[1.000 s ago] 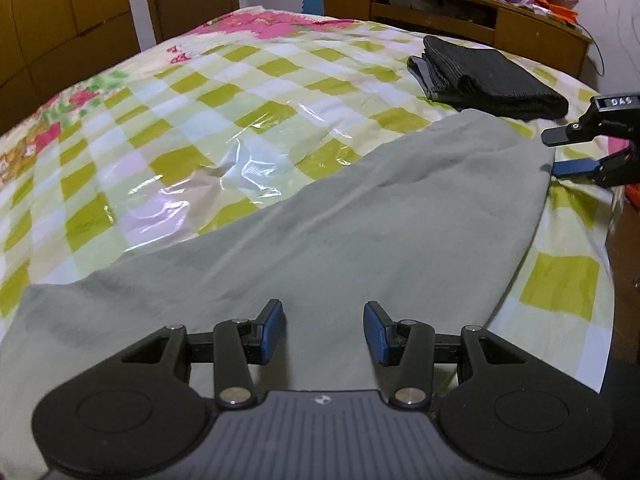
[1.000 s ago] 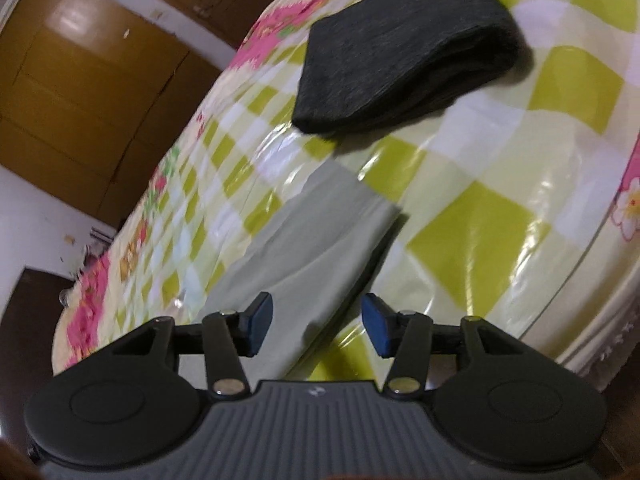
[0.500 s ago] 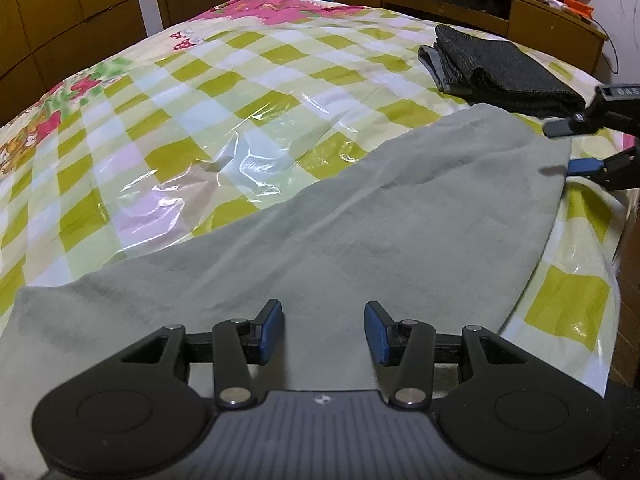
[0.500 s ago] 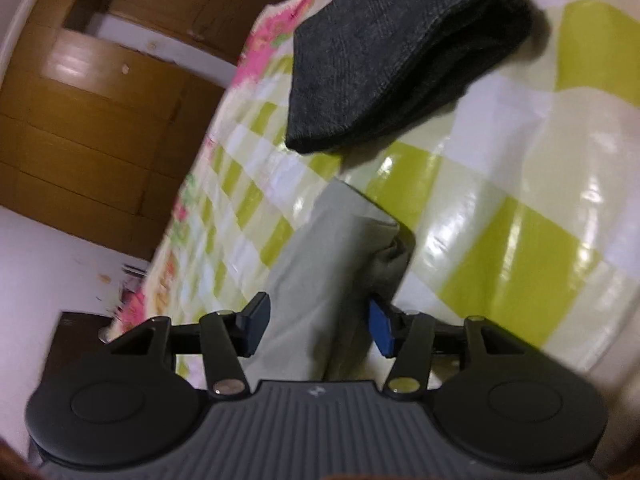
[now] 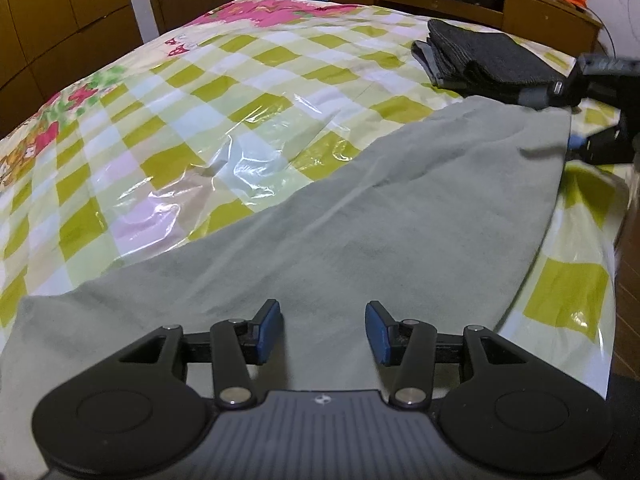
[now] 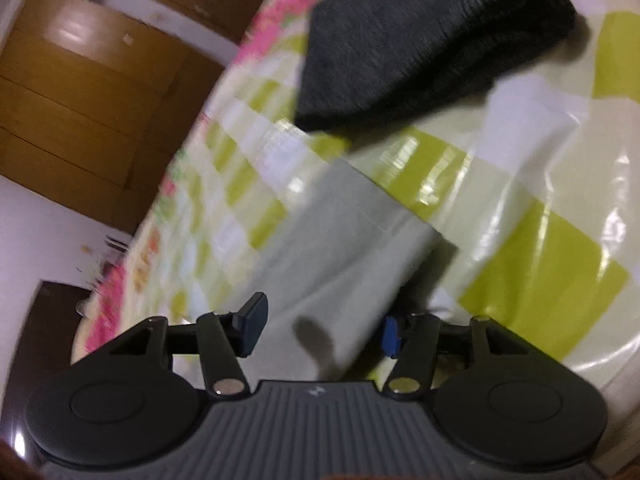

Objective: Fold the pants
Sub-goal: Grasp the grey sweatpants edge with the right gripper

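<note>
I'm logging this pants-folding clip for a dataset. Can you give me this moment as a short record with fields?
surface: bed cover, green and white checks under clear plastic
task item: grey pants, spread flat
other item: dark folded garment, beyond the pants
left hand-held gripper: open above the pants
right hand-held gripper: jaws opening, pants' end between them
fold: not yet made

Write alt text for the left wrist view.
Grey-green pants lie spread across a bed's checked plastic-covered sheet, the open left gripper above them. Far right, the right gripper reaches the pants' end, beside folded dark clothing.
</note>
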`<state>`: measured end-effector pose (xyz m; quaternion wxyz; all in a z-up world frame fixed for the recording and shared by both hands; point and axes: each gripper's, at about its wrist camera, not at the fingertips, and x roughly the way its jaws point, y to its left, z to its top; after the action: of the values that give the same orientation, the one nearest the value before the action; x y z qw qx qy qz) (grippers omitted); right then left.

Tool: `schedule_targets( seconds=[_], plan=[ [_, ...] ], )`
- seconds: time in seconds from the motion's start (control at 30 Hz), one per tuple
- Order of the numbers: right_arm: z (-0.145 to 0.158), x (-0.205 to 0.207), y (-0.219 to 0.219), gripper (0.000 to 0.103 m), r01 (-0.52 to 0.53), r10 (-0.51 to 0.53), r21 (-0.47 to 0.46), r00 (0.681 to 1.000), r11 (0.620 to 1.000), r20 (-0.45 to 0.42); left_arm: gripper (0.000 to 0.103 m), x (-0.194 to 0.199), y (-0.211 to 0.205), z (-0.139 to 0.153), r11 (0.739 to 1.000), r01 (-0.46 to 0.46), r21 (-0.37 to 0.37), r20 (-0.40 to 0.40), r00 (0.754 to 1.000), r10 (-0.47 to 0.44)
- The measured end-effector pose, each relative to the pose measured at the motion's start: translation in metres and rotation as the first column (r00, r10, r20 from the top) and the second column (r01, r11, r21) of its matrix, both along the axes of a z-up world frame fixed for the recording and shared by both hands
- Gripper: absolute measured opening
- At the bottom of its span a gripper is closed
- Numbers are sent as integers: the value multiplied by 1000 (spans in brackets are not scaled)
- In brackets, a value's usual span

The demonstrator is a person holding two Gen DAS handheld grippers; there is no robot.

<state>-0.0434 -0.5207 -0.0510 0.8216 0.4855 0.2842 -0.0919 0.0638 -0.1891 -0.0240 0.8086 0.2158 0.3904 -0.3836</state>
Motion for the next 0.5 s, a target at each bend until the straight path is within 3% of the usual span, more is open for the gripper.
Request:
schedule_targets(
  seconds=[0.07, 0.1, 0.17, 0.23, 0.37, 0.5],
  plan=[
    [10, -8, 5, 60, 12, -10, -29, 998, 1000, 63, 59, 1, 0, -1, 1000, -5, -4, -7, 1000, 5],
    [14, -9, 8, 69, 11, -5, -71, 996, 997, 86, 59, 2, 0, -1, 1000, -7, -5, -9, 1000, 7],
    [6, 1, 8, 75, 1, 3, -109, 999, 994, 37, 59, 1, -1, 0, 1000, -7, -5, -7, 1000, 7],
    [-4, 5, 4, 75, 22, -18, -75, 999, 997, 50, 59, 0, 0, 0, 1000, -11, -8, -7, 1000, 11],
    [-16, -1, -3, 77, 115, -116, 16, 981, 993, 154, 59, 1, 0, -1, 1000, -10, -11, -10, 1000, 10],
    [-3, -8, 0, 77, 39, -47, 55, 988, 998, 150, 60, 1, 0, -2, 1000, -7, -11, -8, 1000, 7]
  ],
)
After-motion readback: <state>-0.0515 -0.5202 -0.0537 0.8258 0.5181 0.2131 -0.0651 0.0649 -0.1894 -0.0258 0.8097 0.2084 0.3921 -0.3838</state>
